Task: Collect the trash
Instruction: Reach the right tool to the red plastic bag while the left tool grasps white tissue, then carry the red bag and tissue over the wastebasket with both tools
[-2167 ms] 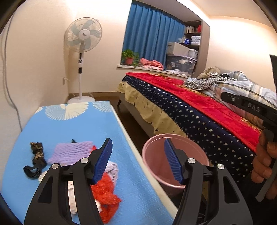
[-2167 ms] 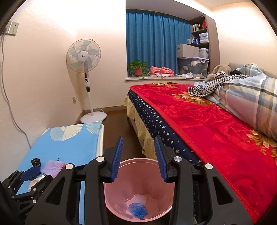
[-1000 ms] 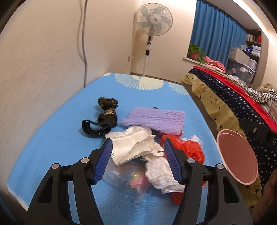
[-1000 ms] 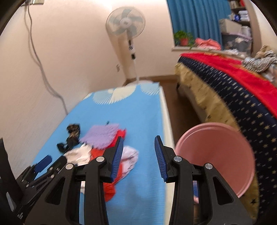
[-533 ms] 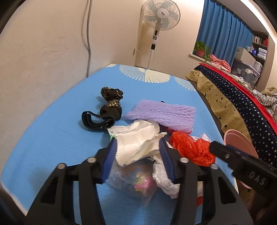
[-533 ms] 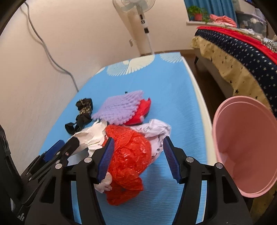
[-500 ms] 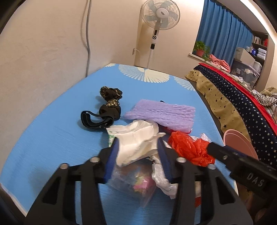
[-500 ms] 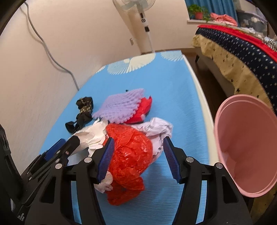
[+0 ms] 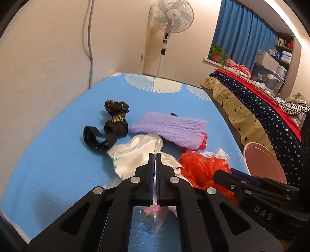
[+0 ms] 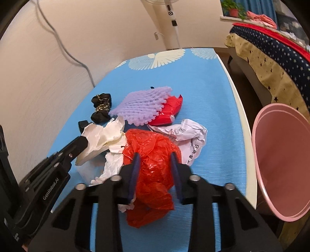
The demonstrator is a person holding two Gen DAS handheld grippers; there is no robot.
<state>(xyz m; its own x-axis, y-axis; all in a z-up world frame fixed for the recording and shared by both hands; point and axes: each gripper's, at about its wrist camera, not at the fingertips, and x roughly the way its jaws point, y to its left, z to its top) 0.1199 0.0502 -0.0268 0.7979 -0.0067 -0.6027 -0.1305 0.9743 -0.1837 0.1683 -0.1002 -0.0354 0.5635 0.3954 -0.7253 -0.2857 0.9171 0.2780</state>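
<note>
- Pinching a crumpled white paper wrapper (image 9: 135, 155): left gripper (image 9: 155, 158), blue pads drawn almost together with a thin fold of the paper between them. Right wrist view shows the same black finger tip buried in the white paper (image 10: 100, 137) at 9 o'clock of the pile.
- Right gripper (image 10: 155, 157): jaws apart, straddling a crumpled red plastic bag (image 10: 153, 170); blue pads sit either side of the bag's upper bulge. Contact with the plastic cannot be told; frame is motion-blurred there.
- Trash pile lies mid-table on a blue tablecloth with white fan motifs (image 10: 203, 97).
- Lilac foam fruit net (image 10: 141, 106) at 12 o'clock of the red bag, overlapping a flat red packet (image 10: 168, 112).
- Crumpled white printed receipt paper (image 10: 188, 135) at 2 o'clock of the red bag, touching it.
- Clear plastic pouch with pink contents (image 9: 155, 213) under the left gripper, near table edge.
- Black and gold fabric bundle with a black strap (image 9: 114, 120) at 10 o'clock of the pile, just beside the white paper.
- Pink round plastic bin (image 10: 281, 164) off the table's right edge at 3 o'clock, between table and the star-patterned bed cover (image 9: 261, 108).
- White pedestal fan (image 9: 170, 17) beyond the table's far end.
</note>
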